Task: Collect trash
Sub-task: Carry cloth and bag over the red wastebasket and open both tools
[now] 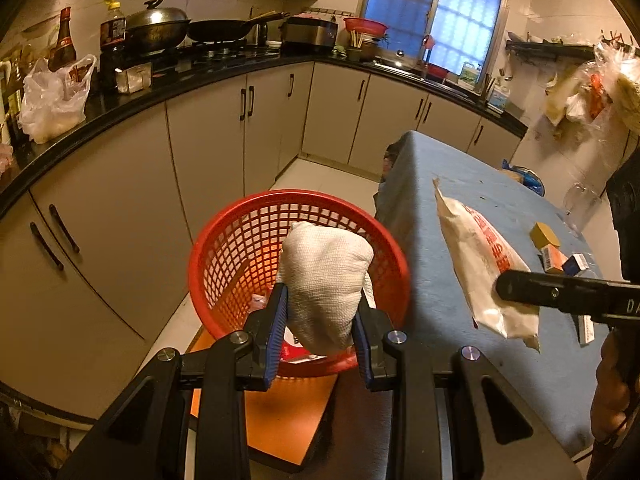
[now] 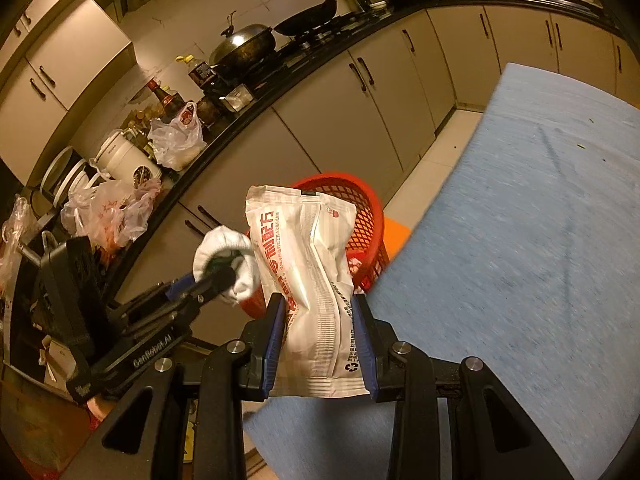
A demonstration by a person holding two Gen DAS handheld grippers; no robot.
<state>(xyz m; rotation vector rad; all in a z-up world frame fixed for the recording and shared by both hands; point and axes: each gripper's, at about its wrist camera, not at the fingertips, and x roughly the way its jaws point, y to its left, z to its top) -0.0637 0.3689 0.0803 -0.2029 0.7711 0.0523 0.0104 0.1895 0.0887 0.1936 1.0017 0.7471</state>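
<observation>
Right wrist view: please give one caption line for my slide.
Right gripper holds a white printed packet beside the red basket; left gripper carries a white wad.

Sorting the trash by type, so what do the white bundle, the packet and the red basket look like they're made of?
Bundle: woven cloth, matte; a gridded weave shows. Packet: probably plastic film, glossy; creased, with printing and a recycling mark. Basket: moulded plastic, likely; smooth red lattice walls.
</observation>
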